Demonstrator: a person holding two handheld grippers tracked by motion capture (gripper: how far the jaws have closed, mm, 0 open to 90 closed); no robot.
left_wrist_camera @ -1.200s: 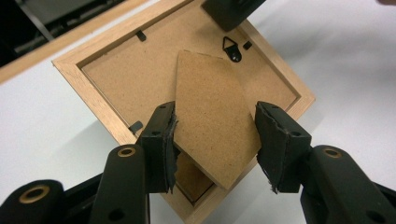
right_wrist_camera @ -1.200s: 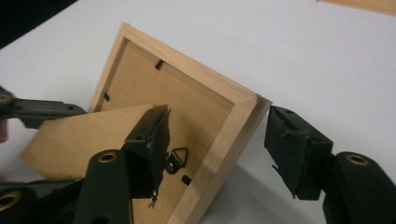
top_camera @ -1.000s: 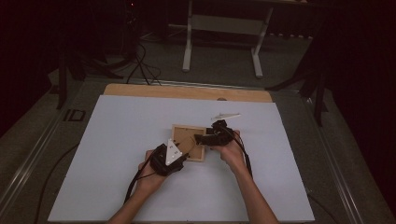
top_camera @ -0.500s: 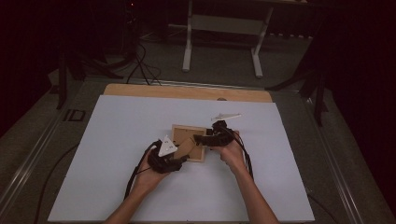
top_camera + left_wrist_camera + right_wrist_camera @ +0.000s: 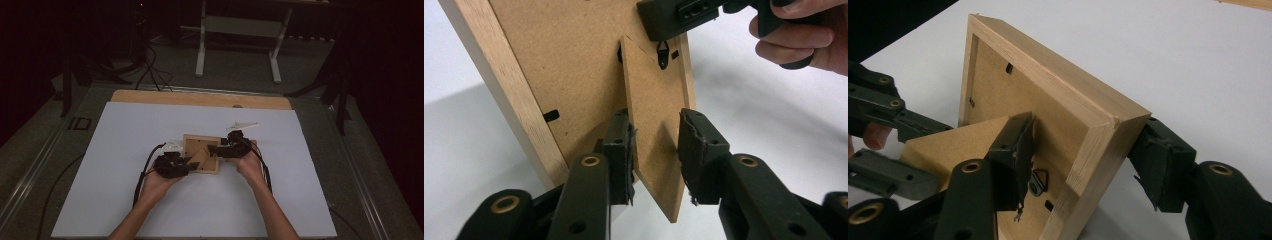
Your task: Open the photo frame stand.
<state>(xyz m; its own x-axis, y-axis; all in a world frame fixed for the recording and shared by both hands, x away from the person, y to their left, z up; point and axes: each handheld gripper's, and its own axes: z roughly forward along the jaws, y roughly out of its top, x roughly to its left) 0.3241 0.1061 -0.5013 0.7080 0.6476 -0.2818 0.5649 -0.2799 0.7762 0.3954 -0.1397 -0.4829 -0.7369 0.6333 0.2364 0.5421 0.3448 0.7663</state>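
While face-down, picture frame [image 5: 201,153] — back up | stand flap [image 5: 651,125] raised — long axis toward left gripper [image 5: 655,150]

One wooden picture frame [image 5: 201,154] lies back-up near the middle of the white table [image 5: 125,140], with one fold-out stand flap [image 5: 651,130] and one small metal hanging ring [image 5: 663,54] on its back. Two grippers, the left gripper [image 5: 189,163] and the right gripper [image 5: 212,149], are at the frame

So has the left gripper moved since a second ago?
Yes. The left gripper has slid right, closer to the picture frame, its jaws closing around the frame's stand flap.
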